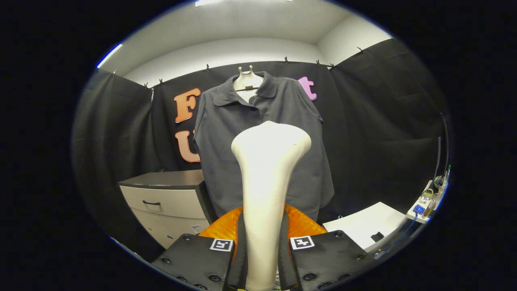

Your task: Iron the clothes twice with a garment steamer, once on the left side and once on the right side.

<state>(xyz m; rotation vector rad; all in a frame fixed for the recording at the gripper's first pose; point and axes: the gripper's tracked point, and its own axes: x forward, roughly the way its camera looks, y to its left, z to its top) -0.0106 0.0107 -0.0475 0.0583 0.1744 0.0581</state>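
The hand-held gripper (261, 258) clamps both fingers around a white garment steamer (266, 182), held upright before a grey polo shirt (242, 133) on a hanger (247, 81).

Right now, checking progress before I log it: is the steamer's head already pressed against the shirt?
No: the garment steamer, clamped between the tongs, stands upright short of the shirt.
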